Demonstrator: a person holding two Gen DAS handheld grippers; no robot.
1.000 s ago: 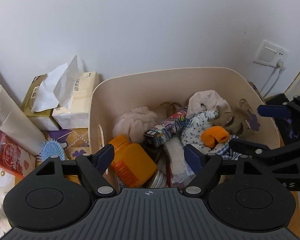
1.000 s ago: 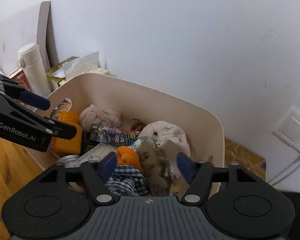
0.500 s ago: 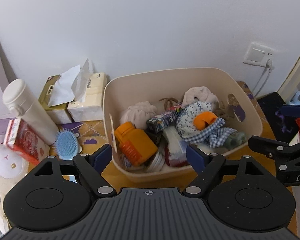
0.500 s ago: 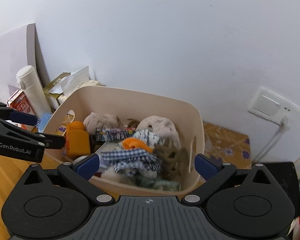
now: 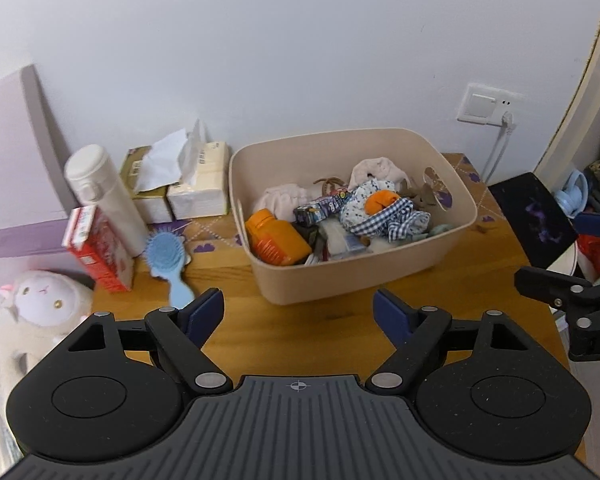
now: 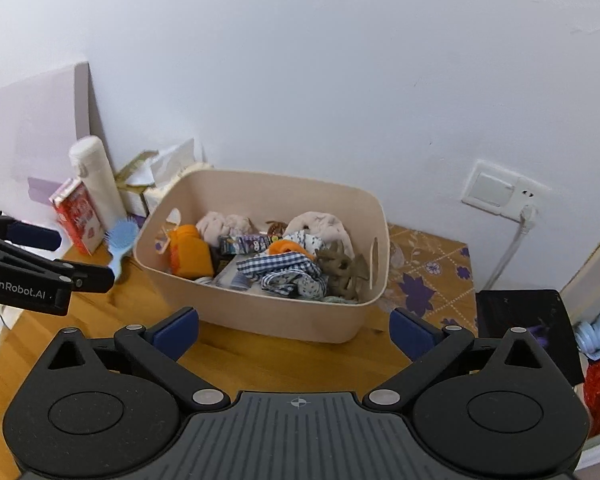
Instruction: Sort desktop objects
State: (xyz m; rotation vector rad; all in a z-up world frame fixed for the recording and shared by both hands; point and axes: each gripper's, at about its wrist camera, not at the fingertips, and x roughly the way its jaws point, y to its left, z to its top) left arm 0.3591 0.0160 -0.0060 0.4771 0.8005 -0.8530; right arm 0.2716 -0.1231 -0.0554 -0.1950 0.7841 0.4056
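- Ahead of both pairs of jaws, a beige plastic bin (image 5: 360,276) stands on the wooden bench (image 5: 300,332), filled with an orange plastic bottle (image 5: 276,238), checked cloth (image 6: 284,264) and other clutter.
- Left of it: blue plastic hairbrush (image 5: 166,258), white flask (image 5: 104,196).
- The left gripper (image 5: 298,312) reads "GenRobot.AI".
- Both it and the right gripper (image 6: 294,330) have just been opening; jaws wide, empty.

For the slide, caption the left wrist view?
Open left gripper above wooden table, facing beige bin filled with sorted items.
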